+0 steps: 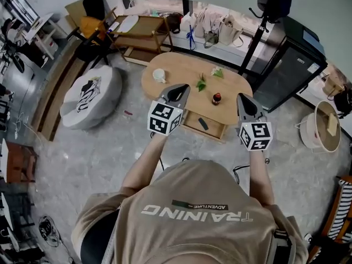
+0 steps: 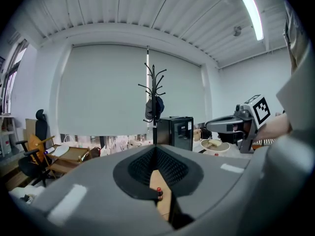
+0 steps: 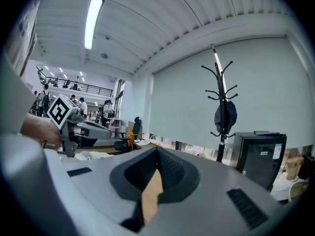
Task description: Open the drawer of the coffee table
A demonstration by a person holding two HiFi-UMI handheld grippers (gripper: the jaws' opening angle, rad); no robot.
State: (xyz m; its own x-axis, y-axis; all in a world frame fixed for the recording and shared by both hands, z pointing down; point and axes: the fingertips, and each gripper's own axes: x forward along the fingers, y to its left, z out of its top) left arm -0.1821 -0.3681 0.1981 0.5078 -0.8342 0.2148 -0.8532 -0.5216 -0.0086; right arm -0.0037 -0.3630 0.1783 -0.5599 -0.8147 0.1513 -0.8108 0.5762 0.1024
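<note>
One coffee table (image 1: pixel 181 65) is seen, with one drawer (image 1: pixel 215 125) pulled out at its near side. One bottle (image 1: pixel 216 98) and one cup (image 1: pixel 159 75) are placed on top. The left gripper (image 1: pixel 177 89) and the right gripper (image 1: pixel 245 99) are held nearly level, one at each side of the drawer. The jaws of both are closed together on nothing.

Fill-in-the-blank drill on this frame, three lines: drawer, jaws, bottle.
The drawer of the coffee table stands ___.
The left gripper and right gripper both have empty jaws that are ___.
The bottle on that table has a ___ cap.
Missing: open; shut; red.
</note>
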